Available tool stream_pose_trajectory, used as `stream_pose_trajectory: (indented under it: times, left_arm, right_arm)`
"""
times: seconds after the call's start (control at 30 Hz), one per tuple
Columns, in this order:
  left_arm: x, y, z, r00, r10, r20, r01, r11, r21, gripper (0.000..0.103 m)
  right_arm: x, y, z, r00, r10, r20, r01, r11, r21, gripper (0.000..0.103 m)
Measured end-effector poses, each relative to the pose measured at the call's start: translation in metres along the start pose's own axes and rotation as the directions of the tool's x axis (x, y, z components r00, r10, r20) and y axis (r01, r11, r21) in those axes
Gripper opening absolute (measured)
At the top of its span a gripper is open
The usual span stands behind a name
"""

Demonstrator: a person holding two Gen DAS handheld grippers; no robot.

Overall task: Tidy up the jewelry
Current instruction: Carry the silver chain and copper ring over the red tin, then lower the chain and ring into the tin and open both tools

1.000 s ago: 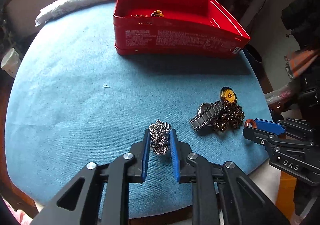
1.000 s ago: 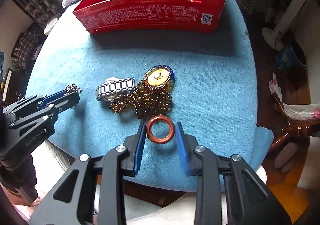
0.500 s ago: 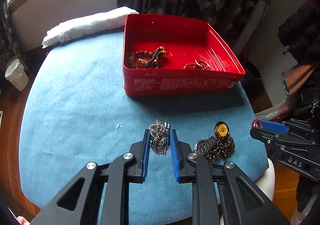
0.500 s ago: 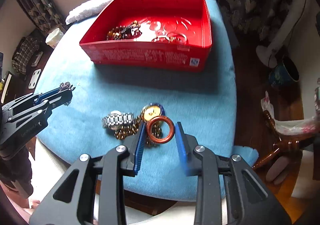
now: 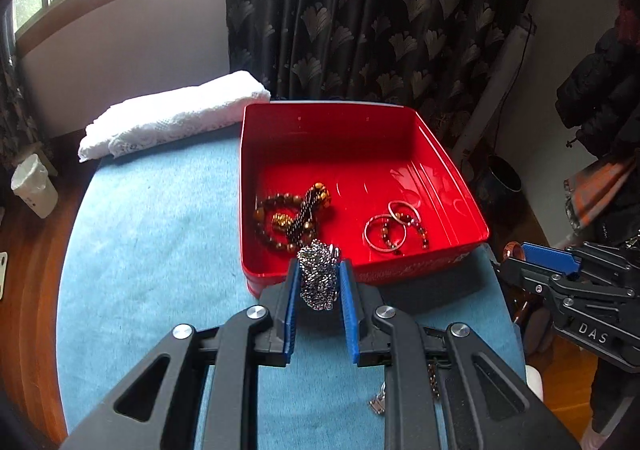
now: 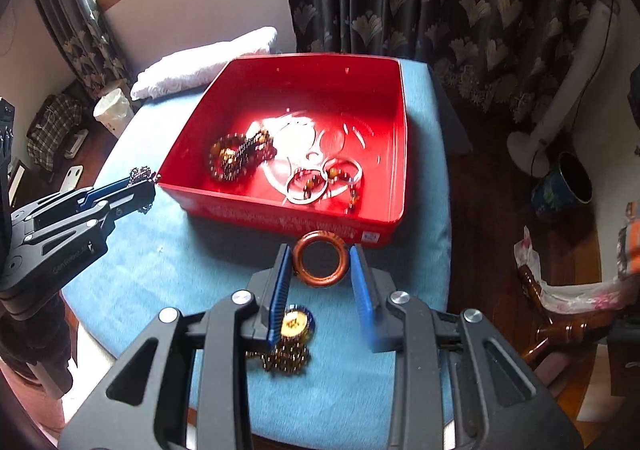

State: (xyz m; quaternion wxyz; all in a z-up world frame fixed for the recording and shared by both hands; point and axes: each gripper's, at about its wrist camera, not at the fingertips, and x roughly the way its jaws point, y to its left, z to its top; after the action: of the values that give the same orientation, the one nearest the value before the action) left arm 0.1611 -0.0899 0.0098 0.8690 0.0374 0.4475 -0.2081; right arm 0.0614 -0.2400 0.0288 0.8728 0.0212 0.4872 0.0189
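Lifted, chain point(image 5: 318, 276) sits between left hand-held gripper point(image 5: 319, 270) pads.

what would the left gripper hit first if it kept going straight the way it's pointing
Probably the near wall of the red tin. The left gripper, shut on a bunched silver chain, points down at that front edge; depth is unclear, so it might clear the rim and reach the floor inside.

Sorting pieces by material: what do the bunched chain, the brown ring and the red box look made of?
Bunched chain: silvery metal, small glinting links. Brown ring: probably polished wood, since dark streaks run through its reddish-brown gloss; resin is possible. Red box: likely painted tin, with thin walls, a glossy reflective floor and a printed side.
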Motion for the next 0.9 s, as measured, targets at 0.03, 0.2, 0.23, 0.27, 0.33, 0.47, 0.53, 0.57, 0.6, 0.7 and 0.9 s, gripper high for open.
stream_pose_trajectory:
  times: [0.03,0.2,0.23,0.27,0.33,0.47,0.53,0.57,0.6,0.7,0.9]
  left_arm:
    - [0.001,-0.001,0.005,1.000,0.002,0.009,-0.002,1.000,0.003,0.019]
    - [0.021,-0.004,0.034,1.000,0.010,0.028,-0.011,1.000,0.014,0.019]
    - [0.028,-0.004,0.039,1.000,0.010,0.022,-0.011,1.000,0.015,0.019]
    - [0.036,-0.004,0.043,1.000,0.009,0.011,-0.010,1.000,0.015,0.019]
    - [0.051,-0.003,0.048,1.000,0.004,-0.014,-0.003,1.000,0.010,0.019]
    - [0.079,-0.001,0.057,0.999,-0.009,-0.049,0.010,1.000,0.012,0.019]
    - [0.089,-0.001,0.061,0.998,-0.003,-0.065,0.004,1.000,0.010,0.019]
    - [0.095,0.000,0.063,0.997,-0.001,-0.073,0.001,1.000,0.008,0.019]
    - [0.100,0.001,0.065,0.997,-0.001,-0.078,0.001,1.000,0.006,0.019]
    - [0.113,0.001,0.071,0.996,-0.006,-0.086,0.007,1.000,0.013,0.019]
    - [0.143,-0.004,0.081,0.992,0.009,-0.124,-0.005,0.999,0.032,0.020]
  right_arm:
    - [0.001,-0.001,0.005,1.000,-0.001,0.008,0.001,1.000,-0.001,0.029]
    - [0.011,-0.004,0.034,0.999,0.005,0.040,-0.005,1.000,-0.004,0.029]
    - [0.015,-0.005,0.040,0.999,0.003,0.041,-0.003,1.000,-0.003,0.029]
    - [0.020,-0.006,0.047,0.999,0.004,0.038,-0.004,1.000,-0.001,0.029]
    - [0.031,-0.008,0.055,1.000,0.005,0.030,-0.005,1.000,0.003,0.029]
    - [0.051,-0.012,0.064,1.000,0.017,0.006,-0.017,1.000,0.011,0.029]
    - [0.064,-0.015,0.068,1.000,0.016,-0.011,-0.016,1.000,0.015,0.029]
    - [0.067,-0.016,0.070,1.000,0.018,-0.016,-0.018,1.000,0.018,0.029]
    - [0.073,-0.017,0.072,0.999,0.021,-0.024,-0.020,1.000,0.023,0.029]
    - [0.085,-0.022,0.080,0.999,0.025,-0.032,-0.023,0.999,0.034,0.029]
    - [0.114,-0.028,0.095,0.998,0.022,-0.067,-0.019,0.999,0.041,0.029]
